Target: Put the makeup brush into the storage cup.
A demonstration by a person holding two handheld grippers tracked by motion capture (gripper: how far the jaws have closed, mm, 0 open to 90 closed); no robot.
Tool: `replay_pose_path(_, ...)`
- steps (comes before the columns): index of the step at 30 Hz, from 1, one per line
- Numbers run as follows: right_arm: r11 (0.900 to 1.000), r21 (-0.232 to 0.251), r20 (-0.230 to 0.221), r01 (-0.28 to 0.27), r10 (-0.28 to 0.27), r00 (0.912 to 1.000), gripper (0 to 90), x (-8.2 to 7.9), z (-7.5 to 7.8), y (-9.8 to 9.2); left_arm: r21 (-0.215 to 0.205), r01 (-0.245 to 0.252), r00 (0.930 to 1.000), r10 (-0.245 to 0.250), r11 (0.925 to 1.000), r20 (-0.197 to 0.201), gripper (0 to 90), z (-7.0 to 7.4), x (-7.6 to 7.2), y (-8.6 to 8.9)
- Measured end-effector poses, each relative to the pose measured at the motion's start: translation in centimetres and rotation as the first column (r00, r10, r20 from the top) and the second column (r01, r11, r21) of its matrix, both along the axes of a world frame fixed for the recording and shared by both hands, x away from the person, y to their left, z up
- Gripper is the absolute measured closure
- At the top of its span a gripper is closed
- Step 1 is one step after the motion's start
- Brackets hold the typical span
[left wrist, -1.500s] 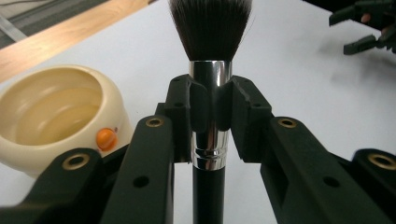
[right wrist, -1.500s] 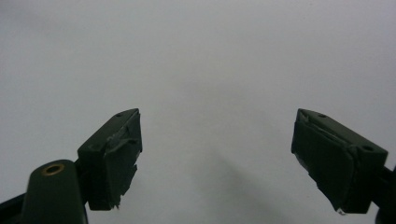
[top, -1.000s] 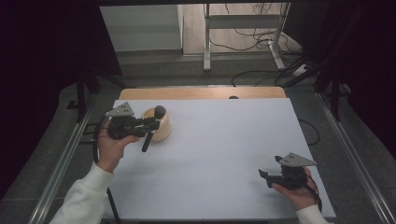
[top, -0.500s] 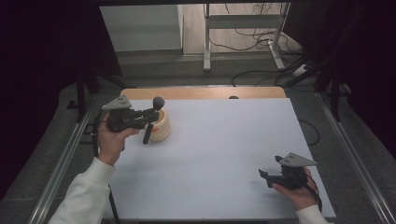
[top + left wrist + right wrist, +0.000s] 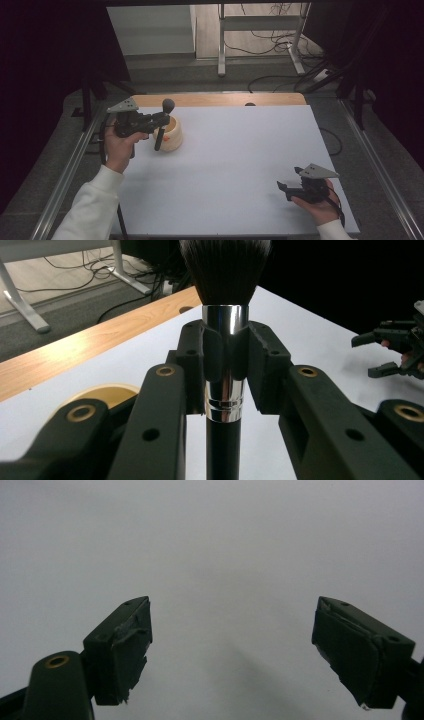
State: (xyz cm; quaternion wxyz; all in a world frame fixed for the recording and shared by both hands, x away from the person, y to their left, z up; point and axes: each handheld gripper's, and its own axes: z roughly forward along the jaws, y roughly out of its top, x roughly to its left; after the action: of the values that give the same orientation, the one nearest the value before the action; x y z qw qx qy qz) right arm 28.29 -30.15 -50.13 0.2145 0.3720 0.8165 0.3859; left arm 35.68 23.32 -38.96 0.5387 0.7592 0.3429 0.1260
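Now left claw (image 5: 224,365) clamped on brush (image 5: 223,315) ferrule, above bowl (image 5: 170,136), right claw (image 5: 232,650) wide, empty

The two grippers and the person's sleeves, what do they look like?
Both the left gripper and right gripper are black, each topped by a grey three-cornered plate. Brass-coloured pivot pins show on the black jaws. White sleeves cover the forearms. A dark cable trails by the right wrist.

I see open desk (image 5: 240,165) across the middle and right edge; a wooden bowl (image 5: 171,136) near the far left corner, with a brush (image 5: 164,122) seemingly over it, blocks passage there.
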Motion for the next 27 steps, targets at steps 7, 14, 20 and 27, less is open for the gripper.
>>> replay_pose_path(7,1.000,0.001,0.000,0.001,-0.001,1.0000,17.1,0.0,0.0,0.0,-0.011,-0.016,0.9997,0.016,0.9998,0.021,71.6,0.2,0.5,0.3)
replay_pose_path(14,1.000,0.001,0.000,0.001,-0.001,1.0000,17.1,0.0,0.0,0.0,-0.029,-0.032,0.9991,0.033,0.9991,0.028,71.6,0.2,1.4,0.5)
replay_pose_path(20,1.000,-0.002,-0.001,0.001,-0.001,1.0000,17.1,0.0,0.0,0.0,-0.040,-0.045,0.9985,0.047,0.9982,0.030,71.6,0.0,2.2,0.5)
replay_pose_path(27,1.000,-0.003,0.000,0.001,-0.001,1.0000,17.3,0.0,0.0,0.0,-0.055,-0.044,0.9988,0.045,0.9975,0.019,71.6,-0.2,3.0,0.3)
